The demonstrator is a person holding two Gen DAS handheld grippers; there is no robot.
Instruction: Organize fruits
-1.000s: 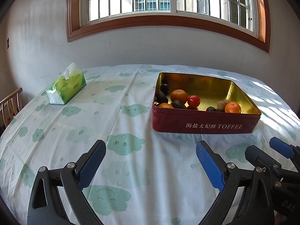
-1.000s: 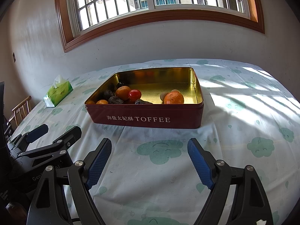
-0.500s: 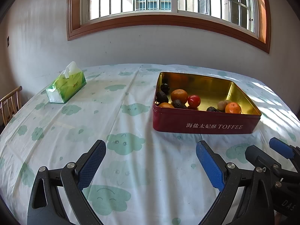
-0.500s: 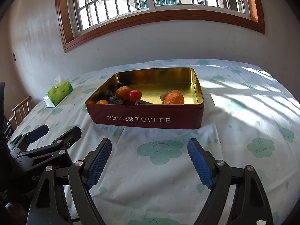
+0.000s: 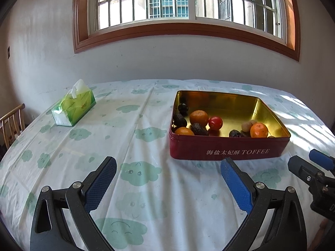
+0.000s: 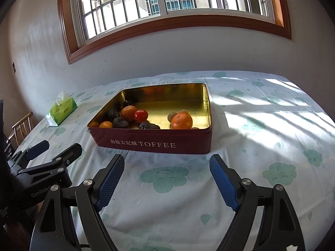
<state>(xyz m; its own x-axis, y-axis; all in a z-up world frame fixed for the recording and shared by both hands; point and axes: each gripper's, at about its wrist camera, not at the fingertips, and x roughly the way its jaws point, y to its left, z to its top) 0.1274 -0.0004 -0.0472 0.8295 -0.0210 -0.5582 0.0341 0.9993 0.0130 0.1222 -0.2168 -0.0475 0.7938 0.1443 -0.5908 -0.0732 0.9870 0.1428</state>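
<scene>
Legibly, the red tin carries white lettering on its near wall: Chinese characters followed by "TOFFEE". I read "GenRobo" on the body of my left gripper where it shows at the edge of the right wrist view; the rest of that word is hidden. The green tissue pack bears print too small for me to read.

I hold the left gripper with its blue pads spread wide, gripping nothing, above the cloud-patterned tablecloth just short of the tin. My right gripper is likewise spread wide and empty, directly before the tin's lettered wall, touching neither tin nor cloth that I can see.

The fruits lie inside the tin: an orange beside a red tomato, a second orange toward the right wall, a third in the near left corner, and dark wrinkled fruits between and behind them.

Against the frames of a second ago, I find no change: both grippers keep the same spread and station, and every fruit sits as before.
</scene>
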